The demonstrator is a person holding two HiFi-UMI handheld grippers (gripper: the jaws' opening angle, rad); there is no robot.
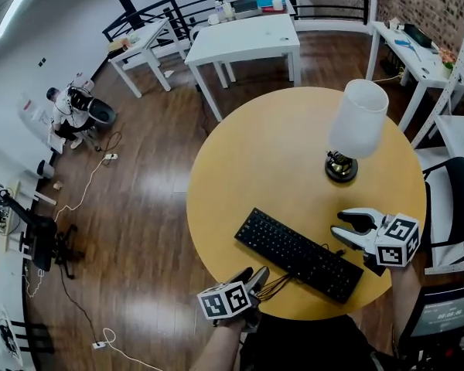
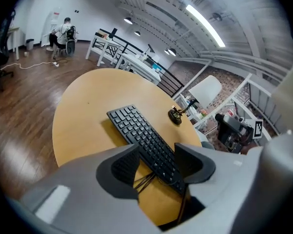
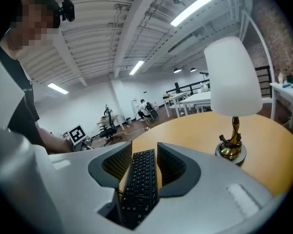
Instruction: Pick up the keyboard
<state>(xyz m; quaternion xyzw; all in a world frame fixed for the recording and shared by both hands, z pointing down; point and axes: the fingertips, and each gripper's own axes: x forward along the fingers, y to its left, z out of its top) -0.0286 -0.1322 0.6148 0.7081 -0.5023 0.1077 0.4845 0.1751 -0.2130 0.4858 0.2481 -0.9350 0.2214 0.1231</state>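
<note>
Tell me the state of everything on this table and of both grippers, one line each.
keyboard: lying flat on the table, not gripped
lamp: upright
left gripper: open, by the keyboard's near edge
right gripper: open, by the keyboard's right end

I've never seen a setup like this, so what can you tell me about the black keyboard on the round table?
The keyboard is slim, black and plastic-looking, lying flat, keys up, slanted across the near part of the round yellow table. Thin cables trail from its near edge. The left gripper and right gripper are open close to it; neither grips it.
</note>
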